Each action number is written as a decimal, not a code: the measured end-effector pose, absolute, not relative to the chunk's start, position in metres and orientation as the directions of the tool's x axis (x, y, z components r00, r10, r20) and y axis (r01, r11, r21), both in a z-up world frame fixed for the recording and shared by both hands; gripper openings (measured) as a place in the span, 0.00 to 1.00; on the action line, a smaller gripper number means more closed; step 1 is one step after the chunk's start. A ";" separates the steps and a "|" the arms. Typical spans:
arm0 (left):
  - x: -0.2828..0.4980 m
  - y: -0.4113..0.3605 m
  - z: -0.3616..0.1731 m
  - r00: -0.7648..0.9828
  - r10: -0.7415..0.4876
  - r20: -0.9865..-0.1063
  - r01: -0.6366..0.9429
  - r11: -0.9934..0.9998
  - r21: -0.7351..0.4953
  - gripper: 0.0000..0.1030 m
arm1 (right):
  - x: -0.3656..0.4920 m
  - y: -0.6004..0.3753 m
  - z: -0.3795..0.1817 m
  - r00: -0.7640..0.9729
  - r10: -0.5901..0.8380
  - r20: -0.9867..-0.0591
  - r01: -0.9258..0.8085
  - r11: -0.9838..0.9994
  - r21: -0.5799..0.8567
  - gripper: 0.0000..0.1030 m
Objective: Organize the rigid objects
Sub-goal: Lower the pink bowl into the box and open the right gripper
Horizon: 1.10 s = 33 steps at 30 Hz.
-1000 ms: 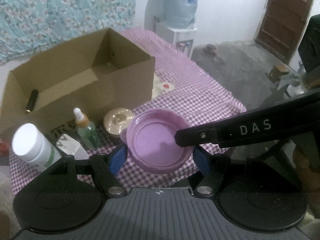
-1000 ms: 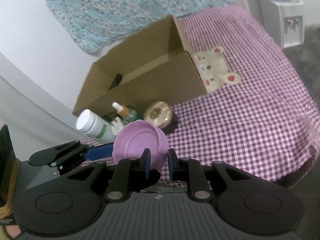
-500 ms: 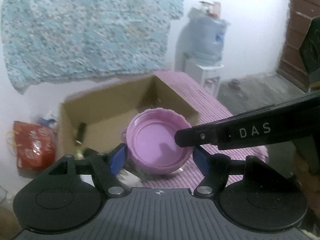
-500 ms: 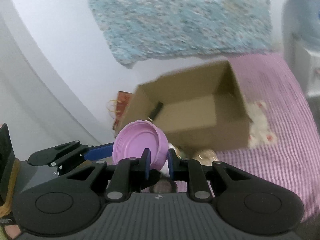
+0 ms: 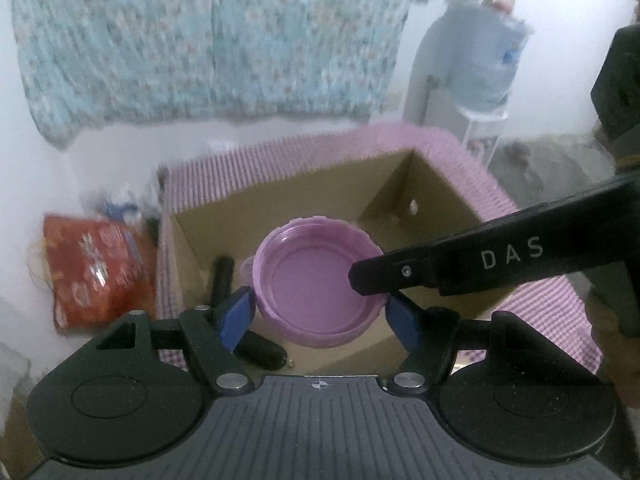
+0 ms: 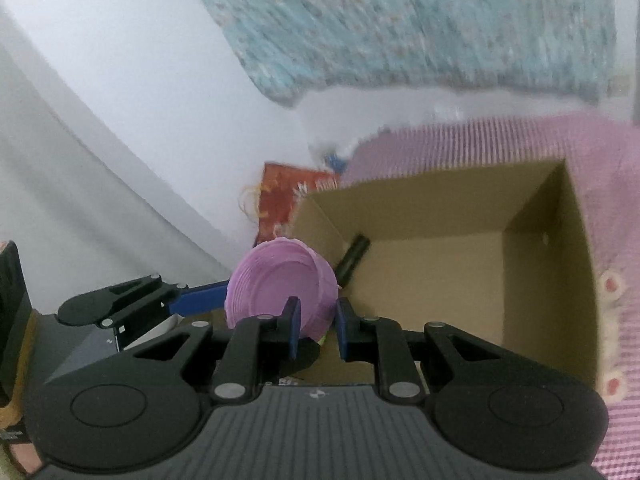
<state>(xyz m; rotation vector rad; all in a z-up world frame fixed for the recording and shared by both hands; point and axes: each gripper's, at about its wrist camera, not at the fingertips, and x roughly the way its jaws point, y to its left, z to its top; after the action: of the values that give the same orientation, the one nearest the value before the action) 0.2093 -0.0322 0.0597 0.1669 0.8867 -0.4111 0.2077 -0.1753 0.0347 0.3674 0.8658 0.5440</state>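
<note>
- Left claw (image 5: 318,312) is pinching the purple lid (image 5: 318,282) across its width, blue pads on opposite sides of the rim.
- Right claw (image 6: 316,322) is nipping the same lid's edge, jaws nearly together.
- Uneven release risks tipping the lid onto the cardboard box (image 5: 420,216) wall or out onto the desk (image 5: 560,308).
- Lid is hanging over the box, above a black cylinder (image 6: 352,258) lying inside.

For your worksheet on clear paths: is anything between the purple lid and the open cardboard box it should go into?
Nothing visible does. The purple lid hangs over the open cardboard box; only a black object lies inside, against the left wall.
</note>
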 end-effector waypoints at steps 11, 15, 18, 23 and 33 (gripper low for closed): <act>0.265 -0.044 -0.006 0.357 -0.199 -0.913 0.400 0.915 -0.043 0.69 | 0.296 -0.187 -0.053 0.295 0.609 -0.736 -0.127 0.789 0.602 0.20; 0.281 -0.046 -0.017 0.328 -0.140 -0.934 0.377 0.926 -0.007 0.69 | 0.317 -0.178 -0.070 0.250 0.603 -0.758 -0.095 0.794 0.600 0.20; 0.290 -0.047 -0.025 0.323 -0.100 -0.941 0.363 0.931 0.025 0.69 | 0.329 -0.168 -0.078 0.237 0.589 -0.773 -0.093 0.806 0.585 0.20; 0.306 -0.043 -0.036 0.304 -0.064 -0.950 0.314 0.949 0.036 0.70 | 0.344 -0.155 -0.090 0.224 0.581 -0.782 -0.081 0.811 0.579 0.20; 0.302 -0.037 -0.020 0.320 -0.124 -0.939 0.273 0.961 -0.034 0.79 | 0.343 -0.159 -0.095 0.241 0.594 -0.768 -0.045 0.797 0.602 0.29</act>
<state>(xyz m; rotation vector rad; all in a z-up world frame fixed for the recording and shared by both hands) 0.3020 -0.0366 -0.0195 0.1395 1.2180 -0.2617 0.3428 -0.1593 -0.0947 0.5181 1.2626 0.4645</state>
